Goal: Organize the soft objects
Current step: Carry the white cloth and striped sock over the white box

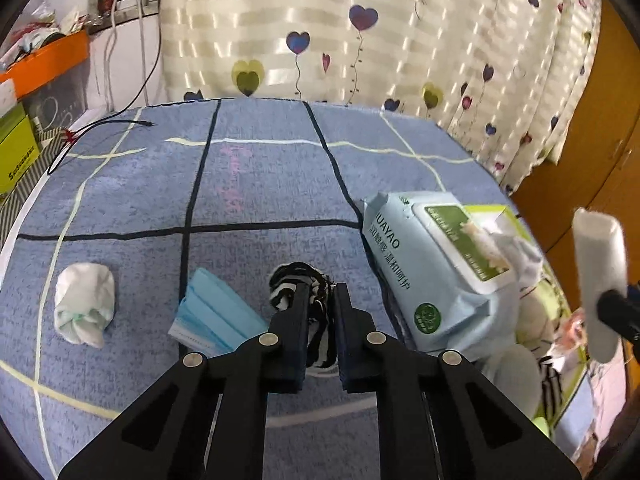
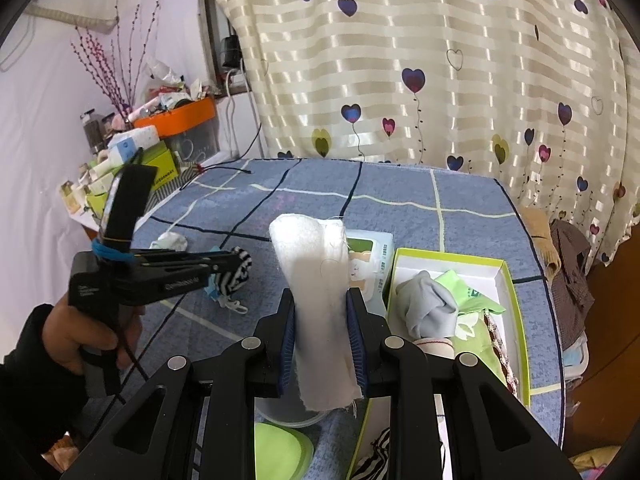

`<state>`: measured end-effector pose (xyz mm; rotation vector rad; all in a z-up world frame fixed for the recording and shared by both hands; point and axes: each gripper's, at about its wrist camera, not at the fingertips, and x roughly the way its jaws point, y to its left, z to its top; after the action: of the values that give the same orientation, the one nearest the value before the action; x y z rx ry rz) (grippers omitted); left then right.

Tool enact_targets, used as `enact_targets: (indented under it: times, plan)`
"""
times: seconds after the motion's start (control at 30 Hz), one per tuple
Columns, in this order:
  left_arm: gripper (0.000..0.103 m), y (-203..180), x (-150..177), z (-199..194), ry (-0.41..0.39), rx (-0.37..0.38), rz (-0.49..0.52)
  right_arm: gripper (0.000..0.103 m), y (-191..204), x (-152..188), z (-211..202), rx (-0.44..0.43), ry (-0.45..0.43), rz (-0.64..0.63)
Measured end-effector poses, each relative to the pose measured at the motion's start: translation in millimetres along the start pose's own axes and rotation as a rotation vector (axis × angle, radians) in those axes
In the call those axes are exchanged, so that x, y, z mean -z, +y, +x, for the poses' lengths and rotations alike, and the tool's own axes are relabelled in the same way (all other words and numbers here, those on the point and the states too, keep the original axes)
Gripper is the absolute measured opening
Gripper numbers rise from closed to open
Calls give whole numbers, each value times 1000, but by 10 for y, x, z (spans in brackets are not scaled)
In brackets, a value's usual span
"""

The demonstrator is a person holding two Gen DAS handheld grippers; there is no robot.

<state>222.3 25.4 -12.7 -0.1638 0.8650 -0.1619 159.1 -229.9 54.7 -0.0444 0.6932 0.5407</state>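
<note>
A black-and-white striped cloth (image 1: pixel 292 276) lies bunched on the blue checked bed cover (image 1: pixel 260 184), and my left gripper (image 1: pixel 321 292) is shut on it. From the right wrist view the same striped cloth (image 2: pixel 242 270) sits at the tips of the left gripper (image 2: pixel 228 260). My right gripper (image 2: pixel 320 304) is shut on an upright rolled white towel (image 2: pixel 316 264), held above the cover near a green-rimmed white box (image 2: pixel 516 300). That box holds a grey cloth (image 2: pixel 428 304) and a green cloth (image 2: pixel 468 292). A rolled white sock (image 1: pixel 84 308) and a blue face mask (image 1: pixel 216 316) lie left of the striped cloth.
A light-blue pack of wet wipes (image 1: pixel 440 276) lies right of the left gripper, against the box. A black cable (image 1: pixel 120 124) crosses the far left corner. Cluttered shelves with an orange tray (image 1: pixel 44 60) stand left, a heart-print curtain (image 2: pixel 400 60) behind. A green-lidded container (image 2: pixel 280 448) sits below the right gripper.
</note>
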Motion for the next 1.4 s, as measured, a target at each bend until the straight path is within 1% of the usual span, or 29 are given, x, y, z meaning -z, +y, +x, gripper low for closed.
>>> enact_targets:
  times: [0.07,0.23,0.43,0.63,1.03,1.4]
  plan:
    - [10,35,0,-80,-5,32,-24,23,21,14,-47,0,-5,-2]
    - [10,12,28,-365,-49,71,-37,23,44,20,-144,5,-16,-1]
    - [10,-118,121,-674,-106,89,-25,23,88,49,-234,4,-25,-1]
    - [10,-232,204,-922,-145,129,-30,23,125,82,-302,4,-28,-2]
    - [10,-485,315,-1169,-170,178,5,23,164,175,-508,20,-41,4]
    - [10,-671,342,-1258,-174,201,37,23,116,219,-622,31,-51,12]
